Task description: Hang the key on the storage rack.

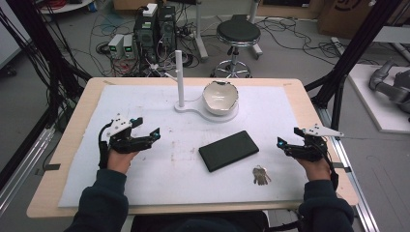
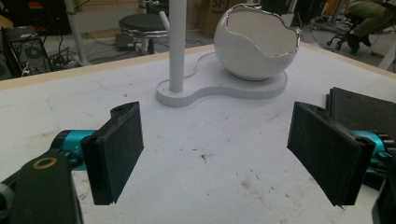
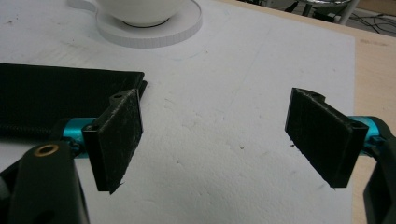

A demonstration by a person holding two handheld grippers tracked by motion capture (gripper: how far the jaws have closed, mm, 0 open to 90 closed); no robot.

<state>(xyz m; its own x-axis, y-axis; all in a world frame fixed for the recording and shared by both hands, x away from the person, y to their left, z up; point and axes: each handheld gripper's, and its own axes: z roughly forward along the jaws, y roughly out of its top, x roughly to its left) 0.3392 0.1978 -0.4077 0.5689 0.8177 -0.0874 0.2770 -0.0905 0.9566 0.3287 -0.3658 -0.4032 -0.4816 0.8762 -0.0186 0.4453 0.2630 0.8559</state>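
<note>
A flat black case (image 1: 228,150) lies on the white mat (image 1: 145,169) in the middle, with a bunch of keys (image 1: 260,175) just to its front right. A white egg-shaped bowl (image 1: 220,97) sits on a white stand with an upright post (image 1: 179,77) at the back. My left gripper (image 1: 153,133) rests open at the left of the mat, nothing between its pads (image 2: 119,149). My right gripper (image 1: 281,144) is open at the right, beside the case's corner (image 3: 70,93). In the left gripper view the bowl (image 2: 254,44) and post (image 2: 177,46) stand ahead.
The wooden table edge (image 1: 72,125) frames the mat. Beyond the table stand a black stool (image 1: 237,34), computer towers (image 1: 154,29) and loose cables on the floor. Black frame legs (image 1: 348,63) rise at the right.
</note>
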